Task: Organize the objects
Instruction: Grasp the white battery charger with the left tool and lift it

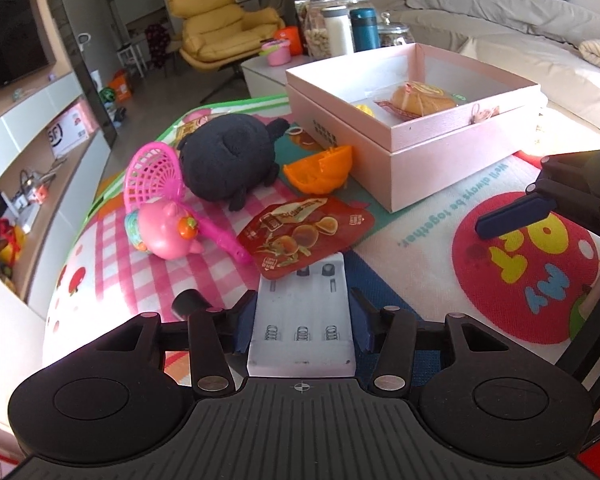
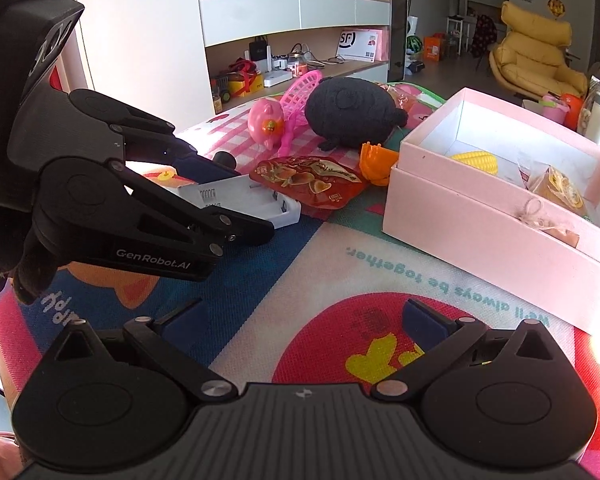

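The white battery charger (image 1: 302, 322) is clamped by the left gripper (image 1: 302, 320) – a lift toward the pink box (image 1: 440, 160) is judged next; right gripper (image 2: 304, 320) fingers are spread, empty.

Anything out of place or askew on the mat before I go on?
One thing: the red snack pouch lies over the far end of the white battery charger that the left gripper clamps. The pink box sits slightly askew on its lid. Nothing looks spilled.

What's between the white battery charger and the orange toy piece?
The red snack pouch, its near edge overlapping the white battery charger; the orange toy piece lies beyond. Left wrist view.
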A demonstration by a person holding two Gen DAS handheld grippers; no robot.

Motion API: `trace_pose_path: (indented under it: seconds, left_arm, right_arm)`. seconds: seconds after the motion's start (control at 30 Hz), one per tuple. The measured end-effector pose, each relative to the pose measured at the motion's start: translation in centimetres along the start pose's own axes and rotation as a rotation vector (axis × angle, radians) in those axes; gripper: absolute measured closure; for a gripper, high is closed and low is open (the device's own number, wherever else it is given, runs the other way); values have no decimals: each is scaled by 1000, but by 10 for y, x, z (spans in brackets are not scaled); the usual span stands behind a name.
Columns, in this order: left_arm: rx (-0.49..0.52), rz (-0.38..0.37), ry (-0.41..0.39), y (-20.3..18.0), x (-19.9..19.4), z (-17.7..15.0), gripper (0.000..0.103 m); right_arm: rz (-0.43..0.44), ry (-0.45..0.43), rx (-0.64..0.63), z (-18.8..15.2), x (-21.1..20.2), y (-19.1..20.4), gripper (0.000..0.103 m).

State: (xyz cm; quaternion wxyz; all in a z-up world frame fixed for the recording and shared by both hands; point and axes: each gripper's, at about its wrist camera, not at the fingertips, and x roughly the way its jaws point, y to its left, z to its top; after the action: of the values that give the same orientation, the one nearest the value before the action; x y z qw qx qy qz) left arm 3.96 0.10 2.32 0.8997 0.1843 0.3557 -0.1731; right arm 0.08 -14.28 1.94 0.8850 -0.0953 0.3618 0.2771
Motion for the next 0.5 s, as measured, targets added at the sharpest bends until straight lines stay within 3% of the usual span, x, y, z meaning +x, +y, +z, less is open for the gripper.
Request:
trace_pose_path:
  seconds: [0.13, 0.3, 0.5]
  left_arm:
    - [-24, 9, -1, -3, -1, 0, 50]
    - [-61, -37, -6, -6, -13, -11, 50]
    - [-202, -11, -39, 3, -56, -49, 50]
  right_arm:
    - [-10, -8, 7, -2, 1, 0, 0]
    - [2, -7, 24, -1, 0, -2, 0]
    - [-15, 17, -27, 0, 2, 2, 0]
